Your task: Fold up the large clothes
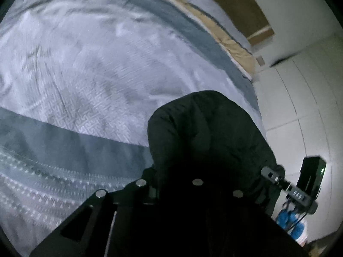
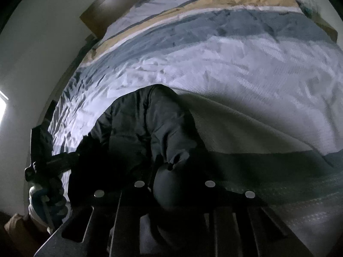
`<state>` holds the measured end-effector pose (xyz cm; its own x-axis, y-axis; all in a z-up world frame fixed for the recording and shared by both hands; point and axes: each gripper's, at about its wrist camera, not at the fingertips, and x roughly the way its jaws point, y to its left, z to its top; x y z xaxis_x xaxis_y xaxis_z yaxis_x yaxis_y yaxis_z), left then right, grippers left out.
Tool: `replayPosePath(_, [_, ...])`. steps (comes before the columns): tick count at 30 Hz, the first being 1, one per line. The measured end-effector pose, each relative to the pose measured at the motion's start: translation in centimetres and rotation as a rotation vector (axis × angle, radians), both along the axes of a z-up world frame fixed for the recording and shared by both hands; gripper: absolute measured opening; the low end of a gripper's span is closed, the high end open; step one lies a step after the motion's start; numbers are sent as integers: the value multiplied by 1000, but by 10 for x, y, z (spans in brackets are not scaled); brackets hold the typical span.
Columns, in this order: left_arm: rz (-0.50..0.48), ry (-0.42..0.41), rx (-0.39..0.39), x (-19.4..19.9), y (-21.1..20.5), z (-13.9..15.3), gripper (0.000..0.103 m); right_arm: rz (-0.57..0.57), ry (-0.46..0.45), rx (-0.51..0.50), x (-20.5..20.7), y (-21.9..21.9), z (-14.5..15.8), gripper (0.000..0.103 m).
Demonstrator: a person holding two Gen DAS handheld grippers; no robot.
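Both hand-held grippers are largely lost in shadow and dark cloth. Bunched over the left hand-held gripper (image 1: 214, 171), the black jacket (image 1: 205, 132) hides the fingers, so whether they pinch it or stand apart cannot be told. On the right hand-held gripper (image 2: 173, 171) the jacket (image 2: 137, 128) and its cuff drape across the fingertips; its jaws are likewise unreadable. This jacket hangs raised over the bed (image 1: 75, 64), near its foot edge, beside a pale blanket (image 2: 235, 128) on the bed (image 2: 214, 53).
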<state>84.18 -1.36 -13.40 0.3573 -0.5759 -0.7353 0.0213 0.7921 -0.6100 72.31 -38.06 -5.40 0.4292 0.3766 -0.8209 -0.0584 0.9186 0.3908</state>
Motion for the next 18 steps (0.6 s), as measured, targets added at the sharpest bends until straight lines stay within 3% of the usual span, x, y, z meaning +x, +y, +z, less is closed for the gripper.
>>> replayPosePath(5, [-7,-64,-7,-37,9,39,10,51,-31,-24,-27,4,36,19])
replayPosePath(12, [-6,-121,-29,-119,45,87,9,126,-86,-34,-99,26,85,19])
replayPosePath(18, [-40,-137,28,-196,62,101,9,140,-128,-8,-174,35,100,19])
